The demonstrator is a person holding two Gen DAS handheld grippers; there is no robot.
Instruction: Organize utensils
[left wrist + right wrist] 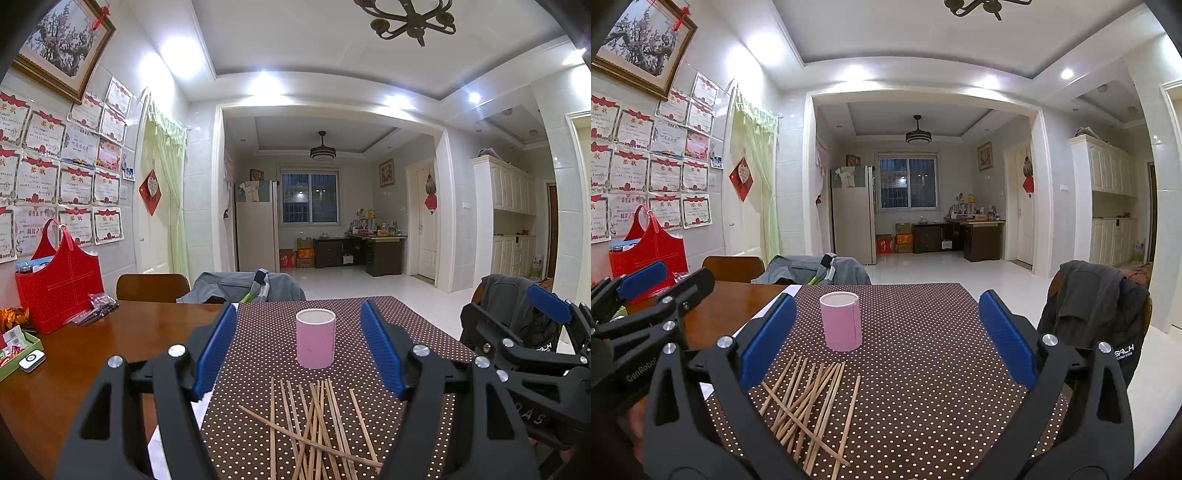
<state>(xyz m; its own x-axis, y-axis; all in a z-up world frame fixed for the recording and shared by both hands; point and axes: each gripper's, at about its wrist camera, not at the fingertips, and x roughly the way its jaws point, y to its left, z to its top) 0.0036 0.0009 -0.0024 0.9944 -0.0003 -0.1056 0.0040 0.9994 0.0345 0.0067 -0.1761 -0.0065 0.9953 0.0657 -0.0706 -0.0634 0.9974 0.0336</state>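
Nothing gathered yet: both the left claw (299, 354) and right claw (886, 339) gape wide, empty. Chopsticks (314, 424) lie scattered just below them, pink cup (316, 339) ahead; next, pinch one stick.

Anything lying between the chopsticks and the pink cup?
Nothing. Both wrist views show only bare dotted cloth between the chopsticks and the cup.

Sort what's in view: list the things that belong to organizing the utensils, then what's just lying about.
For the job: chopsticks, pink cup, both open grippers, left and right.

Lying about: red bag, green tray, jackets on chairs.
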